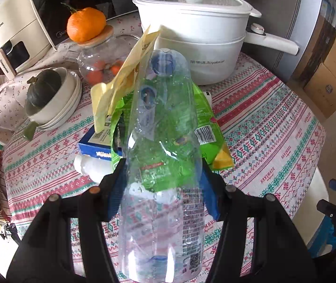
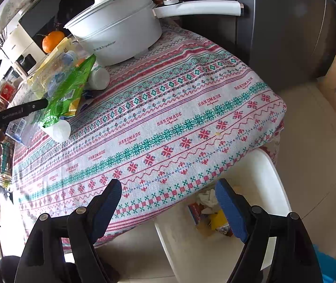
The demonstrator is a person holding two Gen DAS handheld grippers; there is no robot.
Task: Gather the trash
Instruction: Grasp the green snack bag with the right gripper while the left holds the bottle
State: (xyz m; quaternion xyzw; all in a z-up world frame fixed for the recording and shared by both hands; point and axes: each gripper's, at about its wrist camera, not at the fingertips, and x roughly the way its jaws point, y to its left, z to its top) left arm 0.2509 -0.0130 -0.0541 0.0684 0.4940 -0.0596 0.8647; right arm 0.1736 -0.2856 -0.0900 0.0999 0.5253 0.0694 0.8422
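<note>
**Left gripper clamping a clear bottle above the trash pile**

The left gripper (image 1: 163, 184) is pressing its blue pads (image 1: 115, 188) against both sides of a crushed clear plastic bottle (image 1: 163, 141), which is bearing a printed label and a QR code low on its side. Behind the bottle, a green wrapper (image 1: 205, 118) with a barcode, a pale yellow wrapper (image 1: 130, 70), a blue box (image 1: 92, 146) and a white bottle (image 1: 90, 165) are lying heaped on the patterned surface (image 1: 274, 129), whose cloth is repeating the word "HANDMADE". Further back, a white lidded pot (image 1: 196, 35) is reading "Royalstar", a glass jar (image 1: 102, 63) is holding orange fruit with a mandarin (image 1: 85, 24) on its lid, and stacked bowls (image 1: 57, 103) are cradling a dark squash.

The right gripper (image 2: 168, 208) is hanging wide open and empty over the surface's edge, above a white bin (image 2: 262, 176) containing crumpled paper and wrappers.
</note>
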